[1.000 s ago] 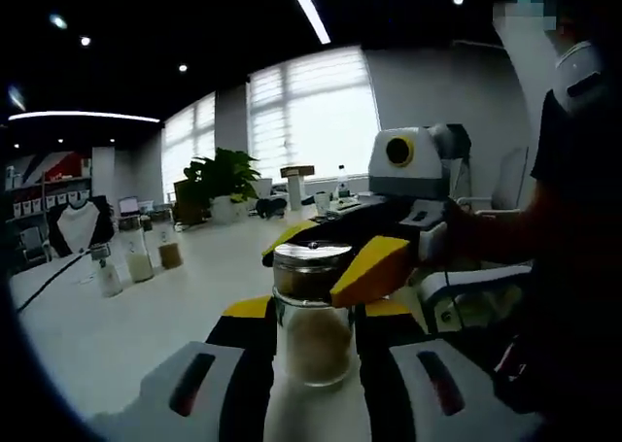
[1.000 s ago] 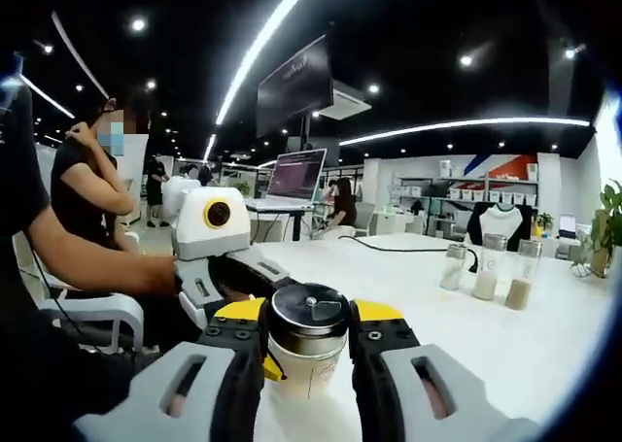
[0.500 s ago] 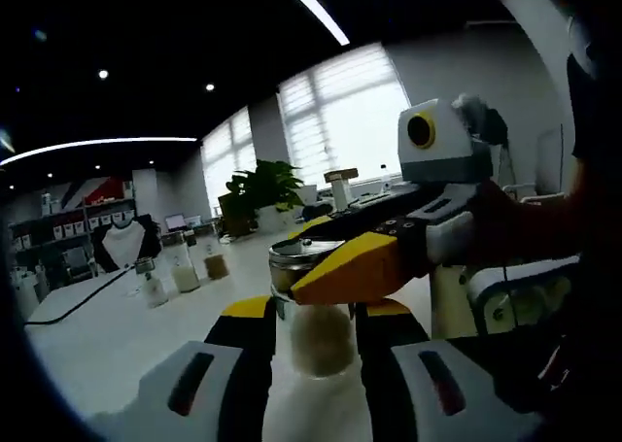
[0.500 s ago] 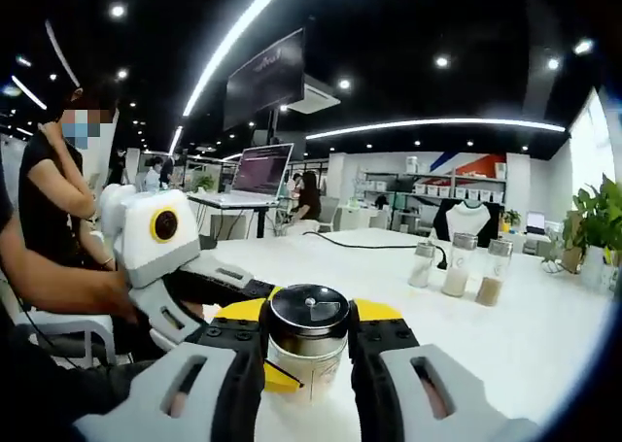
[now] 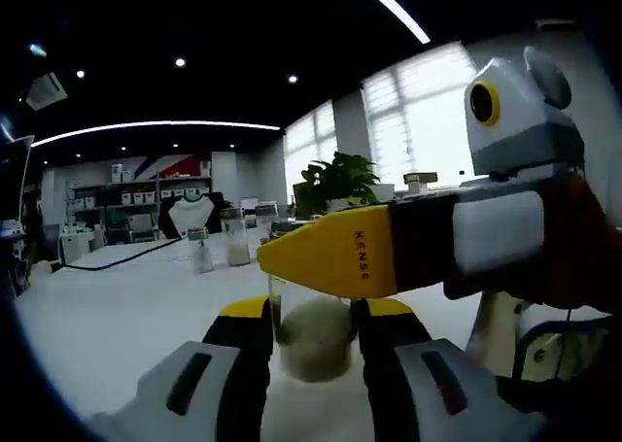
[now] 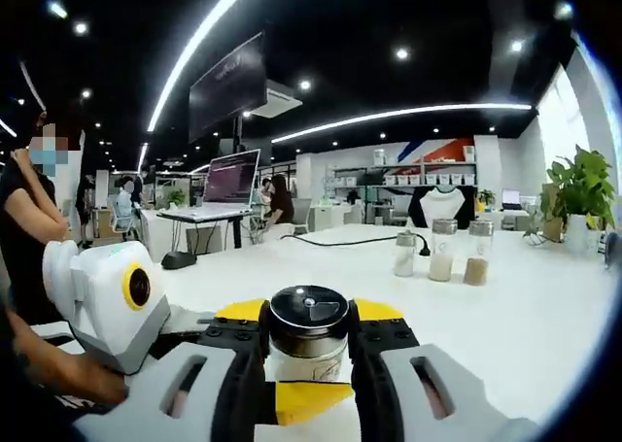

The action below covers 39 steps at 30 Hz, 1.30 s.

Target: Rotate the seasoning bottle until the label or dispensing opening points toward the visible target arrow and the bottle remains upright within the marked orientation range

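Note:
A glass seasoning bottle (image 5: 313, 343) with pale powder stands upright on the white table (image 5: 107, 316), and my left gripper (image 5: 313, 311) is shut on its lower body. The right gripper's yellow jaw (image 5: 330, 260) crosses in front and hides the lid. In the right gripper view the bottle (image 6: 307, 362) shows its round dark metal lid (image 6: 307, 308) from above, with my right gripper (image 6: 307, 316) shut around that lid. The left gripper (image 6: 107, 306) reaches in from the lower left, its yellow jaw tip under the bottle. I see no arrow mark.
Three more seasoning bottles (image 6: 437, 253) stand in a row farther along the table (image 6: 544, 316), seen too in the left gripper view (image 5: 219, 248). A black cable (image 6: 330, 238), a laptop (image 6: 219, 182) and a potted plant (image 6: 578, 185) lie beyond. A person (image 6: 24, 219) sits at left.
Both views have swung round the bottle, which stays held between both pairs of jaws. The right gripper's yellow jaw now crosses lower and covers the lid; the left gripper shows lower-left in the right view.

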Tool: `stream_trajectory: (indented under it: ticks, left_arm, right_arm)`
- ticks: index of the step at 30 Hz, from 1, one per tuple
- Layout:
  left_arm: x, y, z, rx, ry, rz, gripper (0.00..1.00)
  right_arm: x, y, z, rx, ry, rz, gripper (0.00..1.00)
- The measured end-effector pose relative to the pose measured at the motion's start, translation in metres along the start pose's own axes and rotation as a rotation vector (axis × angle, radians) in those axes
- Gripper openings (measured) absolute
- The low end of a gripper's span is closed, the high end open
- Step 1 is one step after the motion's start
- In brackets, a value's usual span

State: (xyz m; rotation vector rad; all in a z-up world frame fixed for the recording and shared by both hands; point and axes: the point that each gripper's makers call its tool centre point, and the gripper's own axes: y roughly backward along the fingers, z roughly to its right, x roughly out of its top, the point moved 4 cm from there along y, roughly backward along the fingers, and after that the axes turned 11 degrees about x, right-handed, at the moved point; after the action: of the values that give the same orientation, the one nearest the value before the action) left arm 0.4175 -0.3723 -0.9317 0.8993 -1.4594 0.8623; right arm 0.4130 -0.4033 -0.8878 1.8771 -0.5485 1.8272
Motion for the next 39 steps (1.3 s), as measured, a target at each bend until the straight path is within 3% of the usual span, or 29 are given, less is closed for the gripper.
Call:
stream_trajectory:
  ticks: [2, 5, 9, 13, 14, 19, 24, 28, 33, 35, 39]
  left_arm:
    - [0.003, 0.003, -0.004, -0.036, 0.037, 0.009, 0.36]
    - [0.006, 0.008, -0.008, -0.067, 0.033, 0.026, 0.36]
    - [0.010, 0.015, -0.011, -0.126, 0.064, 0.047, 0.36]
    - [0.015, 0.023, -0.011, -0.265, 0.161, 0.064, 0.36]
    - [0.014, 0.025, -0.011, -0.308, 0.180, 0.052, 0.36]
    - [0.014, 0.030, -0.005, -0.414, 0.107, 0.031, 0.36]
    - [0.013, 0.037, 0.002, -0.550, 0.107, 0.005, 0.36]
    - [0.012, 0.037, 0.006, -0.590, 0.110, -0.015, 0.36]
    - [0.014, 0.024, -0.004, -0.433, 0.053, 0.032, 0.36]
    - [0.014, 0.022, -0.001, -0.393, 0.041, 0.035, 0.37]
    - [0.006, 0.014, 0.002, -0.300, -0.072, -0.009, 0.40]
  right_arm:
    - [0.006, 0.001, -0.007, 0.095, -0.008, 0.024, 0.29]
    - [0.010, 0.003, -0.013, 0.176, 0.010, 0.030, 0.29]
    - [0.011, 0.004, -0.023, 0.256, 0.141, 0.018, 0.30]
    - [0.011, 0.007, -0.029, 0.309, 0.198, 0.004, 0.29]
    - [0.011, 0.009, -0.030, 0.311, 0.200, -0.004, 0.28]
    - [0.012, 0.011, -0.032, 0.341, 0.200, -0.006, 0.29]
    - [0.009, 0.017, -0.037, 0.419, 0.113, 0.013, 0.30]
    - [0.007, 0.019, -0.036, 0.414, 0.055, -0.004, 0.29]
    - [0.007, 0.014, -0.014, 0.258, -0.078, 0.059, 0.29]
    - [0.007, 0.012, -0.011, 0.233, -0.083, 0.068, 0.29]
    - [0.006, 0.006, -0.010, 0.182, -0.059, 0.045, 0.29]
